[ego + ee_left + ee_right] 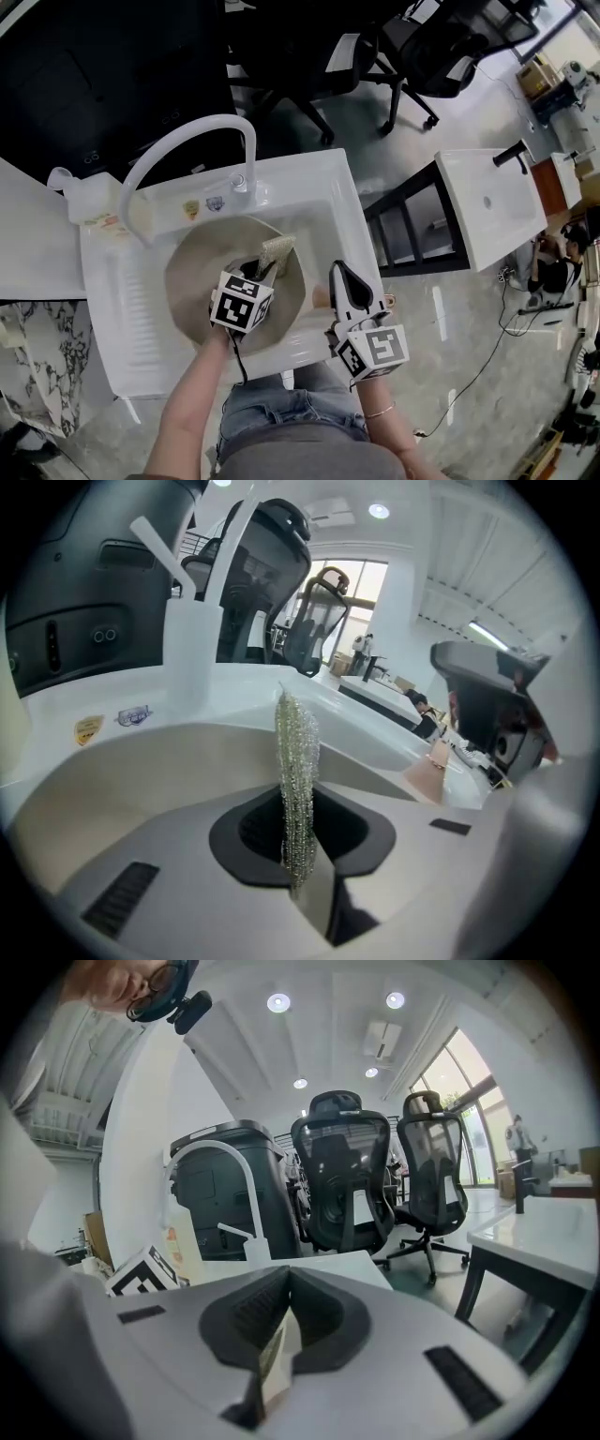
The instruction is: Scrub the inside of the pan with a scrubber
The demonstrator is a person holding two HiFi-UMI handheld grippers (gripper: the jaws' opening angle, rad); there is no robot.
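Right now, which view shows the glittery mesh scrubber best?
The left gripper view: the glittery mesh scrubber stands close and centred, edge-on, clamped between the left gripper's jaws. The head view shows it small, flat face up, over the round beige pan. The right gripper view does not show it.

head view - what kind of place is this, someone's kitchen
Probably an office or lab with a test sink rig, not a home kitchen. The white sink holding the pan stands on an open floor, black office chairs sit right behind it, and a second sink stands nearby.
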